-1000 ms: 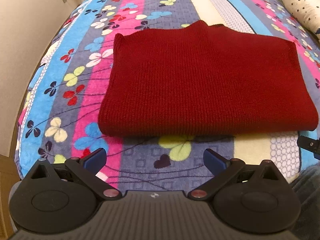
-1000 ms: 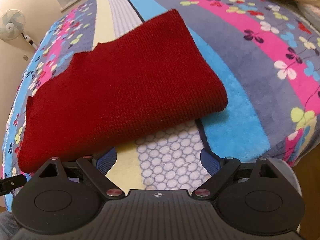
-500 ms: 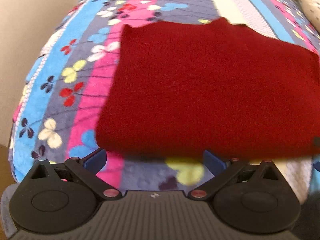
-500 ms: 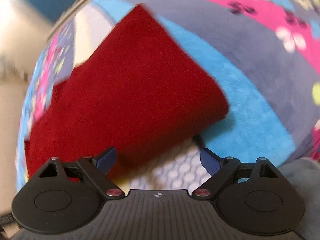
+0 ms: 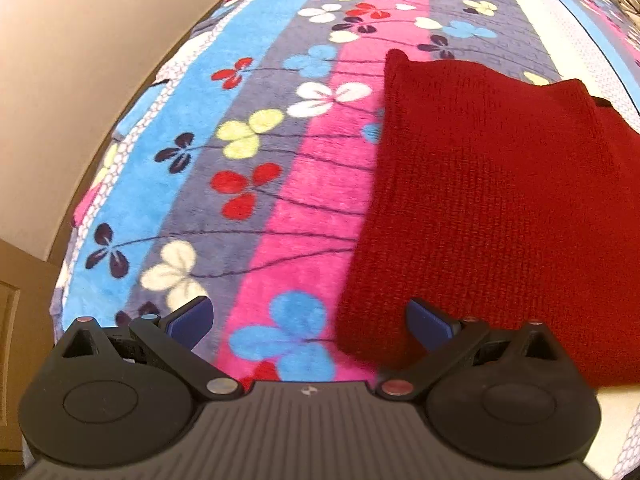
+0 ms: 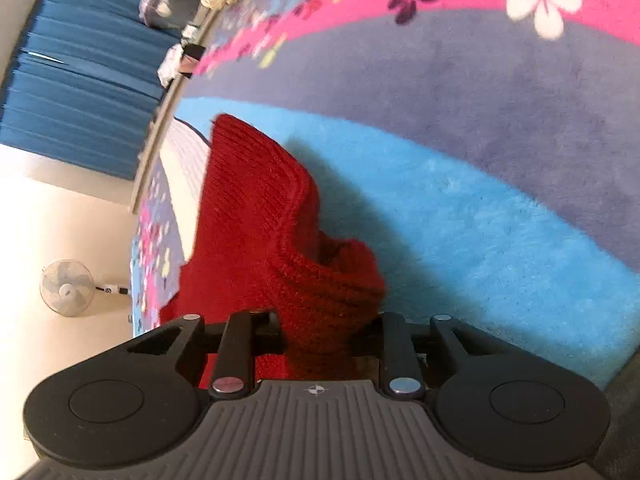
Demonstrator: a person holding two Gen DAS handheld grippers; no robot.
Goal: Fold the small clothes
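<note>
bedroom scene: a plush blanket (image 5: pixel 280 208) striped in blue, grey and pink with clover flowers covers the bed, a beige wall (image 5: pixel 60 80) at nine o'clock. in the right wrist view blue curtains (image 6: pixel 80 60) hang at ten o'clock and a standing fan (image 6: pixel 66 288) sits at nine o'clock by a pale wall.

a red knit sweater (image 5: pixel 500 208), already folded into a thick rectangle, lies flat on the blanket. in the left wrist view it fills the area from one to four o'clock, its long side edge running away from the camera. the left gripper (image 5: pixel 308 320) hangs just above the blanket with its blue-padded fingers spread wide and holding nothing; the sweater's near left corner lies between them, close to the right finger pad (image 5: pixel 430 322).

the right gripper (image 6: pixel 320 332) has its fingers drawn in on a bunched corner of the sweater (image 6: pixel 256 216), which rises from the jaws toward twelve o'clock, lifted off the blue stripe. judged from this, the right hand is carrying its corner across for another fold, and the left, nearer the free corner, would need to close on it.
</note>
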